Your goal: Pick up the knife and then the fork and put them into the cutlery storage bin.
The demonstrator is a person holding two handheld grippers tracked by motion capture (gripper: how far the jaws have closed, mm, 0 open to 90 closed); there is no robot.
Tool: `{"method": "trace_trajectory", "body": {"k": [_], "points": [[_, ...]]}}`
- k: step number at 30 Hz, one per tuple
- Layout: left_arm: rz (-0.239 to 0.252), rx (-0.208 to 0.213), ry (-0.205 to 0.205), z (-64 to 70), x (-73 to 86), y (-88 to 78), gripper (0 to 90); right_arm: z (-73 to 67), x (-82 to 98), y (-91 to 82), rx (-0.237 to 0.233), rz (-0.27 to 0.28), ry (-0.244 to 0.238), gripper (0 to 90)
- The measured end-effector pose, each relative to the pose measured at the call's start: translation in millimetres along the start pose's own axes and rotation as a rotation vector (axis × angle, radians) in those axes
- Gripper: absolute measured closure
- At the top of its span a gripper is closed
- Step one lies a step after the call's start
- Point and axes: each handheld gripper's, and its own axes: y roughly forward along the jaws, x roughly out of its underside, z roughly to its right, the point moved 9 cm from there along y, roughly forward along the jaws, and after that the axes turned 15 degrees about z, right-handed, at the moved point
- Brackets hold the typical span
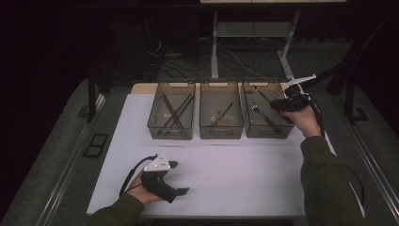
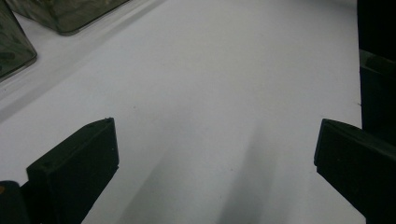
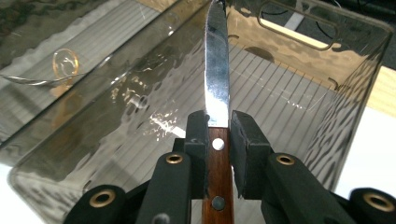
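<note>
Right gripper (image 3: 218,128) clamping wooden-handled knife (image 3: 216,88) at handle-blade junction, blade pointing over right-hand clear bin (image 1: 282,133). Left gripper (image 1: 176,178) resting on white table (image 1: 235,179), jaws spread wide, gripping nothing.

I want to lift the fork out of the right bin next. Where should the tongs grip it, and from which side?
Probably the fork's handle, near its middle, coming straight down from above. It lies flat on the floor of the right bin, tines toward the far end, and the bin's walls block any approach from the side. Set the jaws across the thin handle. The right tongs are shut on a knife now.
</note>
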Motion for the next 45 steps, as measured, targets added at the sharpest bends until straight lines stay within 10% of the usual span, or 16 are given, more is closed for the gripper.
{"method": "trace_trajectory", "body": {"k": [14,24,45], "points": [[-0.007,0.002,0.005,0.6,0.9,0.6,0.0,-2.5,6.6,10.1,0.023,0.010,0.003,63.7],[-0.005,-0.001,0.004,-1.1,0.2,-0.3,0.0,-8.3,4.3,-4.4,-0.004,0.061,0.074,47.1],[-0.005,-0.043,0.007,-17.7,-1.3,-4.4,0.0,-40.9,20.4,-45.6,-0.055,0.142,0.036,21.1]]}}
